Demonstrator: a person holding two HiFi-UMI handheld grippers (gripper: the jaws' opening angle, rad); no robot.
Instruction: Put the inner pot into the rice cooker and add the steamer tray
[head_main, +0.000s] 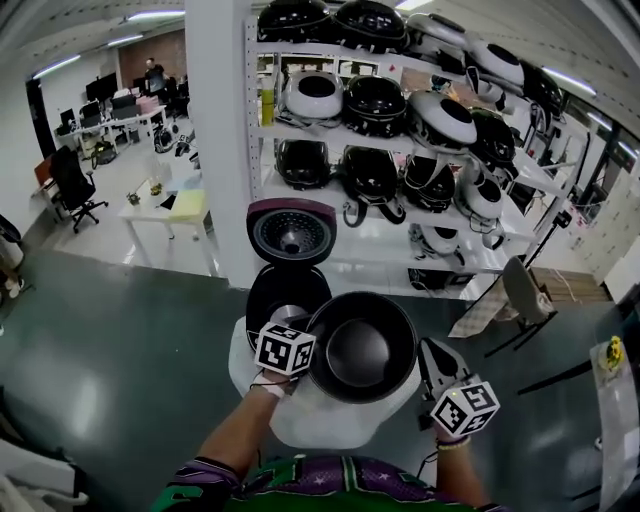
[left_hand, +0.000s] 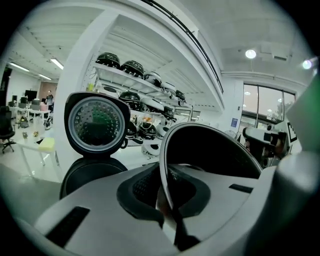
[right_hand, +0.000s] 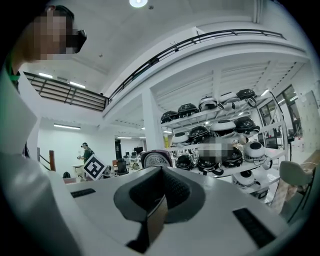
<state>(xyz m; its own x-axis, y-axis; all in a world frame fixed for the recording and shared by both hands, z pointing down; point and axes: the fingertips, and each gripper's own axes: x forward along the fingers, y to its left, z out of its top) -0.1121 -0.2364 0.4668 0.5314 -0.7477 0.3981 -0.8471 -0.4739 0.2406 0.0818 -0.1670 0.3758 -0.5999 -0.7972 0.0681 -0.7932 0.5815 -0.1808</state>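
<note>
Jaws of left gripper (left_hand: 167, 212) pinching inner pot (head_main: 362, 350) rim, right gripper (right_hand: 156, 220) jaws closed, empty

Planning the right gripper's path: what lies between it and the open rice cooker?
The inner pot, gripped at its rim by the left gripper; seen in head view.

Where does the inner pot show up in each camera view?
Head view: inner pot at centre, near the bottom.
Left gripper view: right of centre, rim clamped in the left gripper jaws.
Right gripper view: not in it.
Shared landmark: the rice cooker's open lid, seen in all three.
</note>
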